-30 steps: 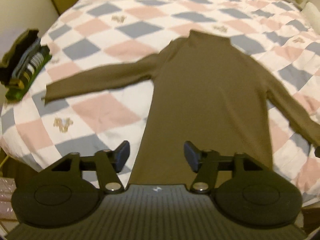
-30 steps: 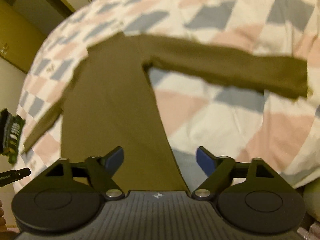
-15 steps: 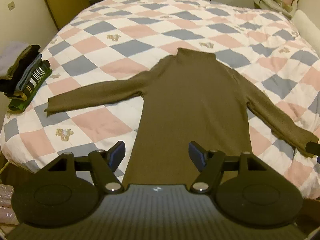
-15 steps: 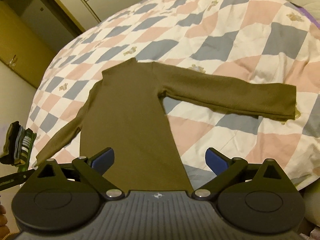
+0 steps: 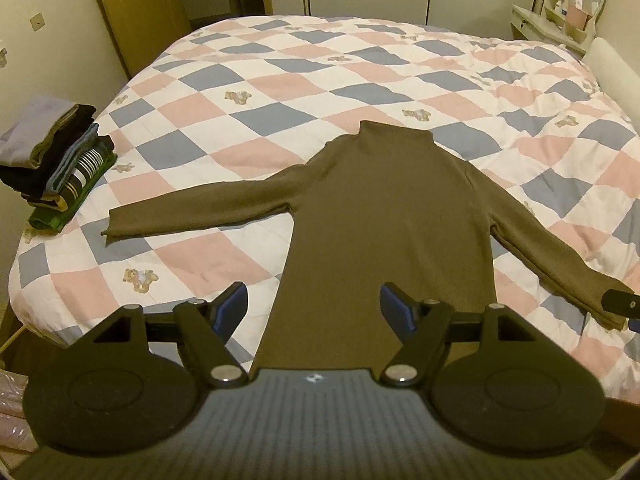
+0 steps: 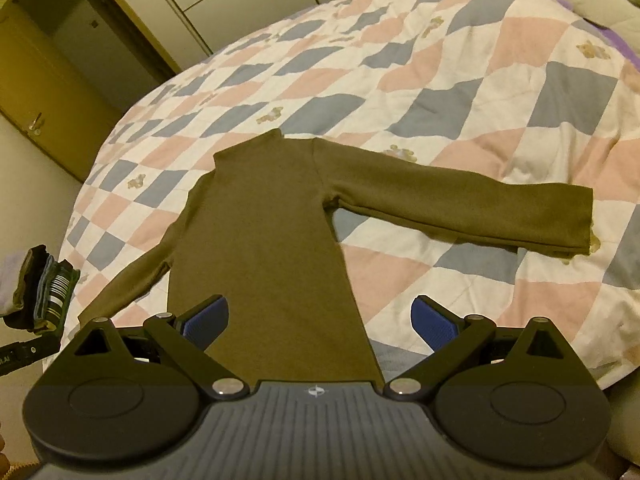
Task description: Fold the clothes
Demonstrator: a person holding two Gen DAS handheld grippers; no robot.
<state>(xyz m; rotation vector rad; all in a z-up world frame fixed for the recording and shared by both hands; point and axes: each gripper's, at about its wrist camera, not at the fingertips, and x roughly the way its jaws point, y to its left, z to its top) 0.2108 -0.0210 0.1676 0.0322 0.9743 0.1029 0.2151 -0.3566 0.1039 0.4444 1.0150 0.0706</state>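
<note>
Left hand-held gripper (image 5: 313,306) is hovering above the hem of an olive long-sleeved top (image 5: 394,220), its blue-padded jaws opening with nothing between them. Right hand-held gripper (image 6: 319,319) is hanging over the same hem, its jaws standing wide and gripping nothing. Ahead of both hand-held grippers, the top is lying flat on a bed (image 5: 304,76) covered in a pink, grey and white checked quilt, with its 2 sleeves spreading out to either side. Far to the left of the left hand-held gripper, a stack of folded clothes (image 5: 56,164) is sitting at the bed's edge.
</note>
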